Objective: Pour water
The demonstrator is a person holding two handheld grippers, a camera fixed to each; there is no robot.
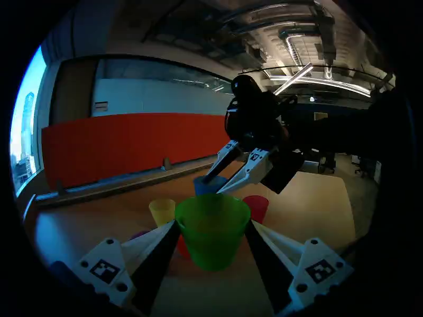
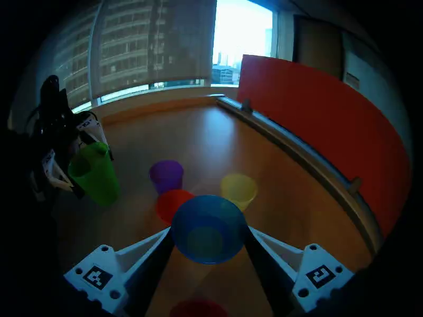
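Note:
My left gripper (image 1: 211,228) is shut on a green cup (image 1: 213,232), held upright just above the wooden table (image 1: 312,206). In the left gripper view, my right gripper (image 1: 218,183) comes down from the far side, shut on a blue cup (image 1: 207,185). In the right gripper view, that blue cup (image 2: 208,228) sits between the fingers of the right gripper (image 2: 208,233), its mouth tilted toward the camera. The left gripper (image 2: 79,158) with the green cup (image 2: 96,175) is at the left, held by a dark-sleeved arm. I cannot tell whether either cup holds water.
On the table (image 2: 211,137) between the grippers stand a purple cup (image 2: 166,176), a red cup (image 2: 173,204) and a yellow cup (image 2: 238,190). Another red cup (image 2: 198,308) is at the bottom edge. A red partition (image 2: 328,116) runs along the table's right side.

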